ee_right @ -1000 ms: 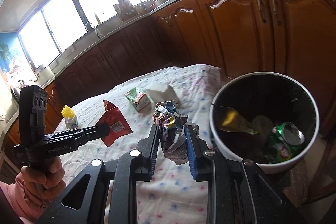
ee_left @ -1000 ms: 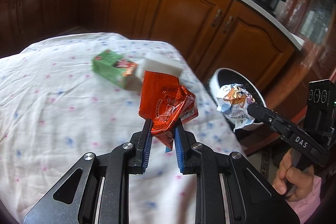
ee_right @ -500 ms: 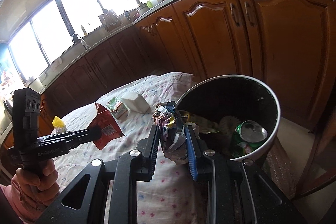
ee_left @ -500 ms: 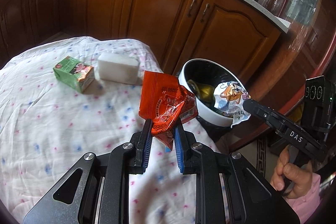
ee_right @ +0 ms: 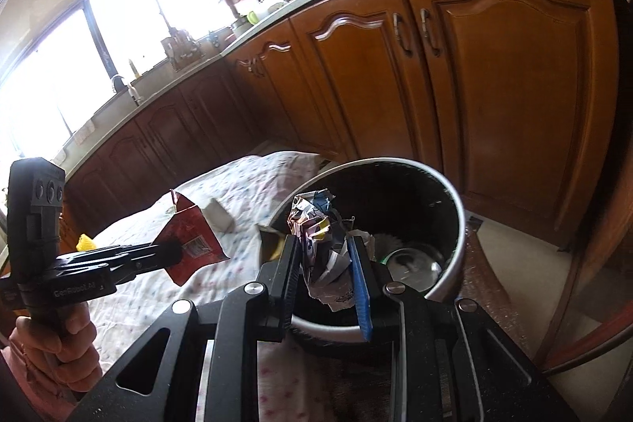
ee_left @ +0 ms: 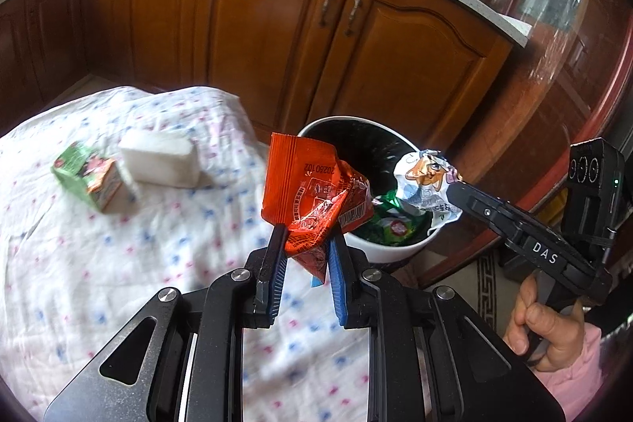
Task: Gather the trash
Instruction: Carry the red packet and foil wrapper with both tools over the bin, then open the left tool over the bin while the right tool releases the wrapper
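My left gripper [ee_left: 304,238] is shut on a crumpled orange-red snack packet [ee_left: 312,192] and holds it above the table edge, beside the bin. The packet also shows in the right wrist view [ee_right: 190,244]. My right gripper [ee_right: 322,252] is shut on a crumpled white and multicoloured wrapper [ee_right: 320,244] and holds it over the bin's near rim; the wrapper also shows in the left wrist view [ee_left: 425,184]. The white bin [ee_right: 455,200] with a black liner stands on the floor beside the table [ee_left: 79,263] and holds a crushed green can [ee_right: 411,262] and other trash.
On the flowered tablecloth lie a green carton [ee_left: 89,176] and a white block [ee_left: 160,163]. A yellow-topped item [ee_right: 85,243] stands at the table's far side. Wooden kitchen cabinets [ee_left: 277,26] stand behind the bin. A patterned rug [ee_left: 486,279] lies on the floor.
Both grippers have moved toward the bin with their trash. The wrapper in my right gripper now hangs over the bin's rim, and the bin fills more of both views.
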